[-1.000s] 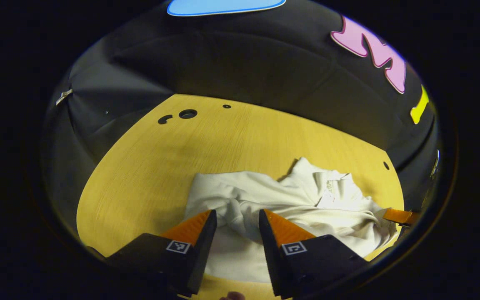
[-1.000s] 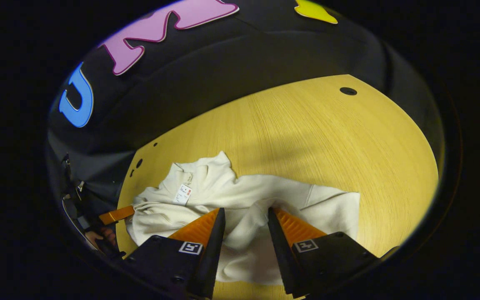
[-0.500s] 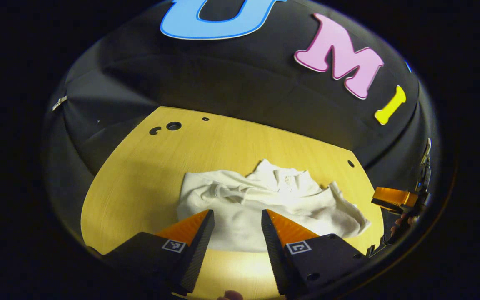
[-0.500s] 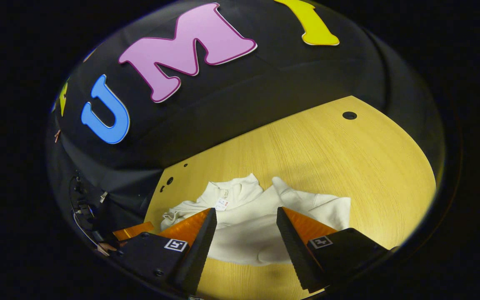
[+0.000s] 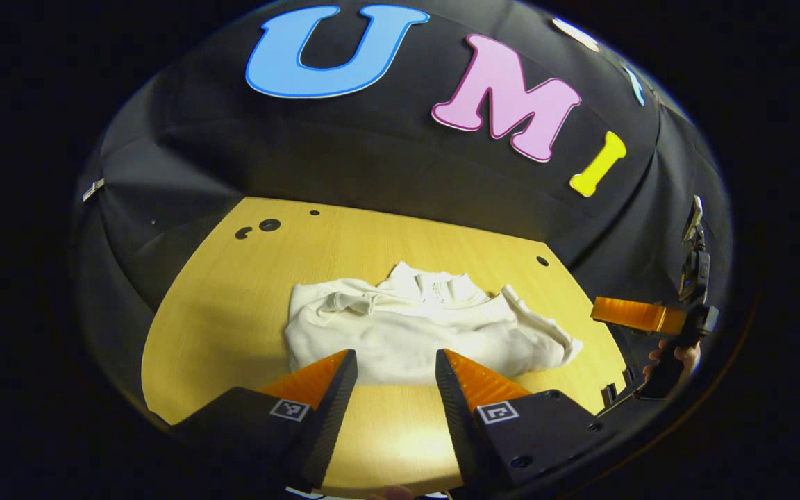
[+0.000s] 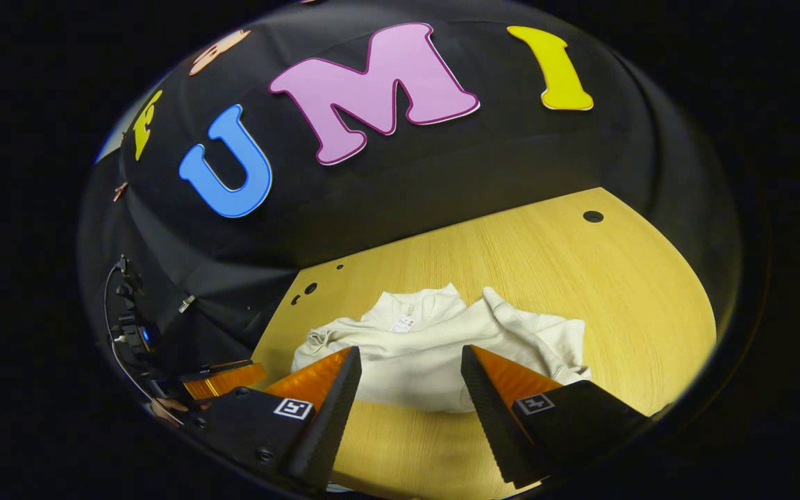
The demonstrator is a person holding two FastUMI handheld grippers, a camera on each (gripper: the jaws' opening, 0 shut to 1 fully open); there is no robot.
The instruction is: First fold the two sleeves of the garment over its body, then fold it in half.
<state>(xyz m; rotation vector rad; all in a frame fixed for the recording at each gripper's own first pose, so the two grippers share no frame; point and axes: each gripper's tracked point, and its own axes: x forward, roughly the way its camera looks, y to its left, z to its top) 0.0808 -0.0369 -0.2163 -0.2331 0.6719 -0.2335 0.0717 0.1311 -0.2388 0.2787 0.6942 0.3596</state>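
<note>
A cream-white garment (image 5: 421, 326) lies in a compact folded heap on the yellow wooden table (image 5: 233, 305), collar toward the booth wall. In the left gripper view my left gripper (image 5: 394, 362) stands open above the table's near part, just short of the garment's near edge, holding nothing. The right gripper's orange finger shows at far right, held by a hand (image 5: 678, 355). In the right gripper view the garment (image 6: 442, 340) lies ahead and my right gripper (image 6: 410, 357) is open and empty over its near hem. The left gripper's orange finger (image 6: 226, 378) shows at lower left.
Small round holes (image 5: 269, 225) mark the table's far left corner, and one hole (image 6: 592, 216) the far right. Black cloth walls close the table's back and sides. A clip and cables (image 6: 126, 333) hang at the left wall.
Both grippers let go of the garment and drew back toward the table's near edge, rising. The garment now lies settled and flatter on the table, farther from both cameras.
</note>
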